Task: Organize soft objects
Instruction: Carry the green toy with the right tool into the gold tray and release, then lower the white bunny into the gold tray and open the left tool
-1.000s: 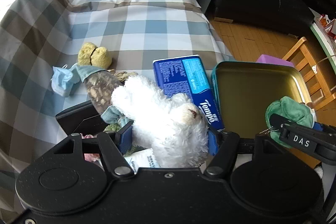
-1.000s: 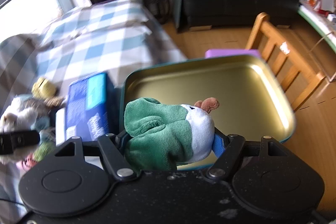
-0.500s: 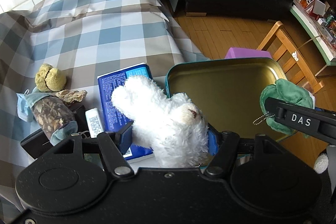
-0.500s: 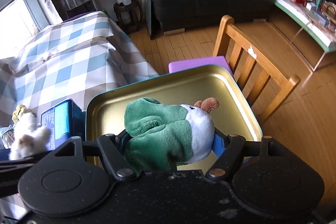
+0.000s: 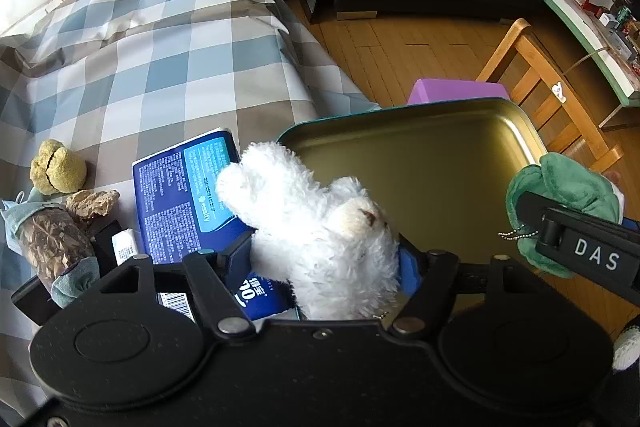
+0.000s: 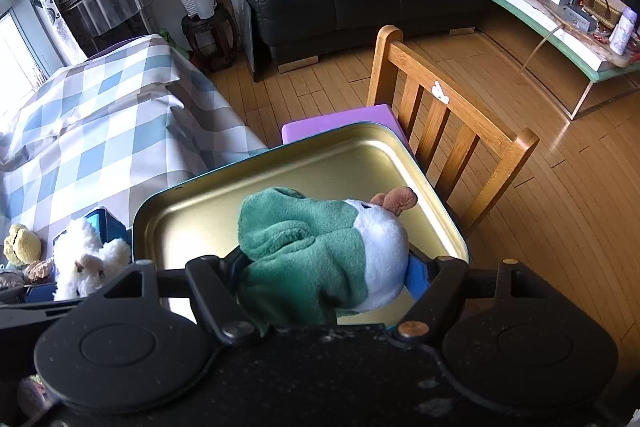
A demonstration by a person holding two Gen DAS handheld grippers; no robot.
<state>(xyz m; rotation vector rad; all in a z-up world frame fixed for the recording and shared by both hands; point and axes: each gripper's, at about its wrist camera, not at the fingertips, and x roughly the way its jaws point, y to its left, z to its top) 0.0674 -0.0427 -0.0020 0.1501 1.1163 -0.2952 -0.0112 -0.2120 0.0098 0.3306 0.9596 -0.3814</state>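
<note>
My left gripper (image 5: 324, 263) is shut on a white fluffy plush toy (image 5: 316, 223), held at the near left corner of a gold metal tray (image 5: 440, 163). My right gripper (image 6: 324, 271) is shut on a green and white plush toy (image 6: 320, 247), held over the tray's (image 6: 224, 219) near edge. The right gripper with the green toy (image 5: 560, 191) also shows at the right in the left wrist view. The white toy (image 6: 86, 257) shows at the left in the right wrist view.
A blue tissue pack (image 5: 184, 195) lies left of the tray on the checked cloth (image 5: 160, 47). A yellow plush (image 5: 58, 167), a brown lump (image 5: 92, 203) and a camouflage roll (image 5: 52, 247) lie further left. A wooden chair (image 6: 448, 131) and purple box (image 6: 340, 123) stand behind the tray.
Both grippers have moved right and forward toward the tray with their toys still held. The tray now sits more centrally in both views.
</note>
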